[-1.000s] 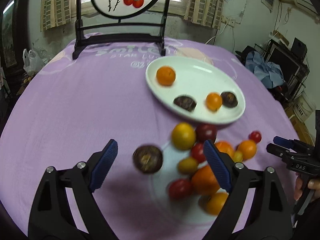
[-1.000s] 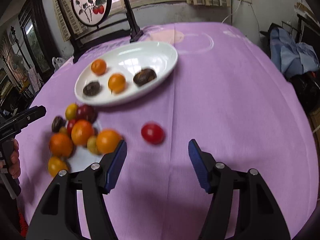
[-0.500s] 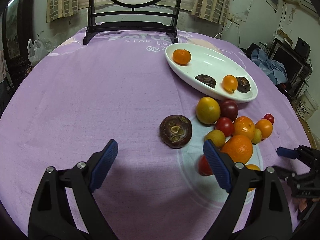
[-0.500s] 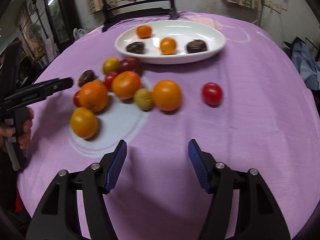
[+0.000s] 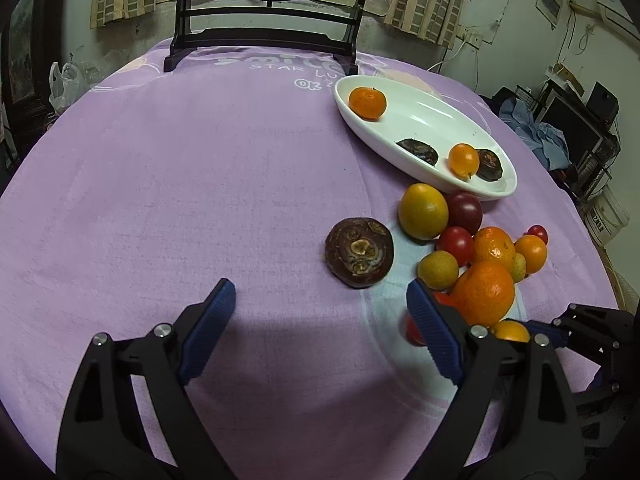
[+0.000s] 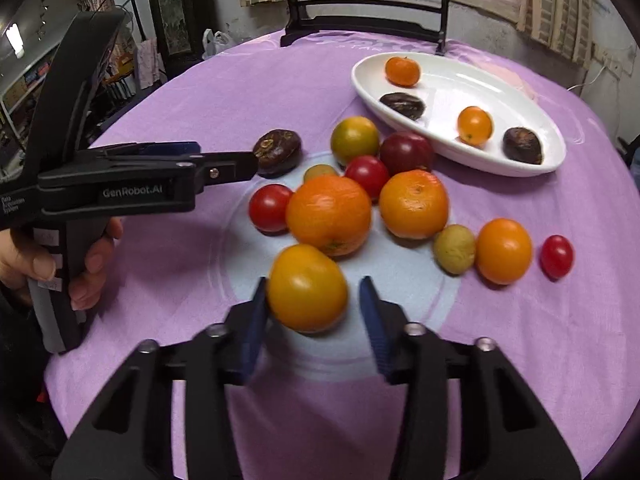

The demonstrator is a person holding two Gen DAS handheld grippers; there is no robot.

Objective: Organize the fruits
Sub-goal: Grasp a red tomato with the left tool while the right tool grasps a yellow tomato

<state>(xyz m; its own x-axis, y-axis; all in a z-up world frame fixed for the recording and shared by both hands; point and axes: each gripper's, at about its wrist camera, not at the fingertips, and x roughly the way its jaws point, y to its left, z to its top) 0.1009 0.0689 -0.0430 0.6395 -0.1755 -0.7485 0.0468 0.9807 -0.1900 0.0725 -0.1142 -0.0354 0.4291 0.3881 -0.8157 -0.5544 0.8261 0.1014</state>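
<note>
A pile of oranges, tomatoes and small yellow fruits [image 6: 412, 204] lies on the purple cloth beside a white oval dish [image 6: 512, 96] that holds several fruits. My right gripper [image 6: 314, 292] is closing around a yellow-orange fruit [image 6: 306, 288] at the near edge of the pile. Its left pad touches the fruit and a gap shows at the right pad. My left gripper [image 5: 320, 292] stands open just short of a dark brown fruit [image 5: 359, 252], nothing between its fingers. From the right wrist view, the left gripper [image 6: 224, 168] points at that dark fruit [image 6: 277, 152].
A black wooden stand [image 5: 264, 36] with a round painted panel rises at the table's far edge. The dish [image 5: 432, 120] sits right of centre in the left wrist view. A hand [image 6: 44, 264] holds the left gripper's handle. Room clutter lies beyond the table's right edge.
My right gripper swung left along the pile and its jaws narrowed around the yellow-orange fruit. The left gripper dipped toward the dark brown fruit, then held still, jaws unchanged.
</note>
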